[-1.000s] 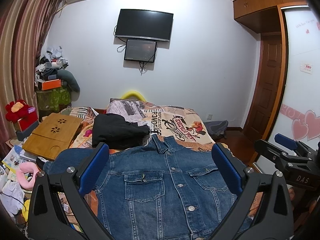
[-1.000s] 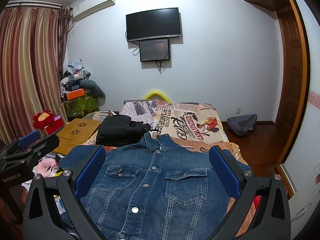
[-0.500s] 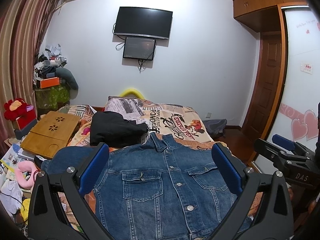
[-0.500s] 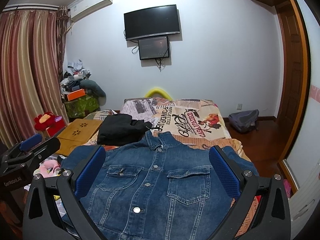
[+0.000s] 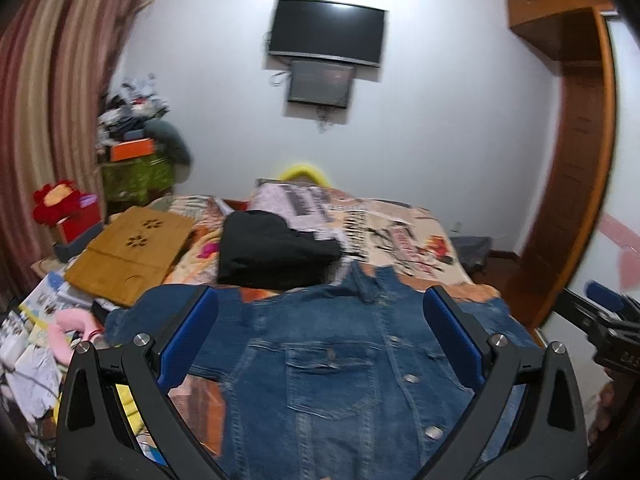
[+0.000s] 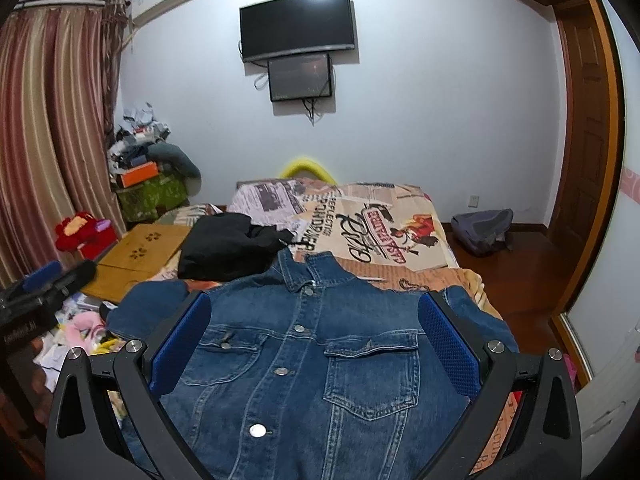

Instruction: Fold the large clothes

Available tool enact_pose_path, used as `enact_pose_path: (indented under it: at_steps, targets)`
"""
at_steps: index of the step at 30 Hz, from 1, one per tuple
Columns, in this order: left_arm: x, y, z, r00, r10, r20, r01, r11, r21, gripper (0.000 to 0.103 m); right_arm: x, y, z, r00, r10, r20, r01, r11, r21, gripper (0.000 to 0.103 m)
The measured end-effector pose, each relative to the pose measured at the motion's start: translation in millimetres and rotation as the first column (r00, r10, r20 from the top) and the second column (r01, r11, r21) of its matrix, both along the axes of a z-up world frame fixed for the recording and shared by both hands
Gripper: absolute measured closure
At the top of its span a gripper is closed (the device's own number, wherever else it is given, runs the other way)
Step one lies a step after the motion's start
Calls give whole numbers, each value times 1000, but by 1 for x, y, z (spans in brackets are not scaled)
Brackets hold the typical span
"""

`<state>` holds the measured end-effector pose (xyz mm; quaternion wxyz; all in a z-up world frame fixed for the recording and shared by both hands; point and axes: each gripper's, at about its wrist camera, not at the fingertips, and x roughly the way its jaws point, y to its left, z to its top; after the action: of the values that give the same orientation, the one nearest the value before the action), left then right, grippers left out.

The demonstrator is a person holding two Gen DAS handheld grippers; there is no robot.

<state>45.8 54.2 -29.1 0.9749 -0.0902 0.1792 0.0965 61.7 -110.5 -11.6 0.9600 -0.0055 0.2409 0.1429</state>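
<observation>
Both grippers, left gripper (image 5: 320, 332) and right gripper (image 6: 314, 330), hover wide-spread over denim jacket (image 6: 304, 356).

Matt denim jacket (image 6: 312, 360) (metal buttons)

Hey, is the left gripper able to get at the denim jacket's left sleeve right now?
Probably yes: the left gripper is open above the denim jacket, and nothing covers that sleeve.

Left gripper (image 5: 320, 338) jaws spread wide, right gripper (image 6: 314, 336) likewise — both empty, level, side by side
</observation>
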Motion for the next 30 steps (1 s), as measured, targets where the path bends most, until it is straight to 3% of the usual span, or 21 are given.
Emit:
enact_pose_path:
  at_steps: [4,6,7,11,13,14,17,20,23,27,30]
  targets:
    - [10,41,-6,991,134,-15,-134,991,28,0,20,0,-10,999,-22,-30,21,1000,-22,0]
    - [16,72,-17,978,206,-22,-206,978,-16,0,28,0,-13,999,-31,-43,30,999,-31,0]
    - [22,77,-31,971,221,-87,-227,971,-73,0,36,0,-17,998,-42,-52,40,998,-42,0]
    - [37,128,-63,935,306,-181,-334,931,-146,0,52,0,-24,995,-69,-79,63,995,-71,0]
    - [39,153,-74,920,312,-236,-352,923,-153,0,62,0,-29,991,-81,-102,73,994,-81,0]
    - [44,167,-84,917,289,-276,-348,917,-194,0,64,0,-30,990,-84,-109,76,994,-81,0]
    - [50,203,-114,898,250,-363,-370,874,-314,0,72,0,-36,986,-89,-143,79,994,-75,0]
    - [56,227,-141,875,213,-434,-393,837,-381,0,79,3,-42,981,-87,-173,76,995,-67,0]
    - [64,249,-175,877,108,-469,-369,775,-512,0,87,7,-50,976,-85,-202,70,994,-78,0]
    - [65,277,-218,867,39,-498,-401,647,-648,9,93,11,-59,967,-88,-237,66,993,-100,0]
    - [69,290,-244,857,2,-515,-422,576,-700,17,95,11,-64,962,-89,-259,65,993,-100,0]
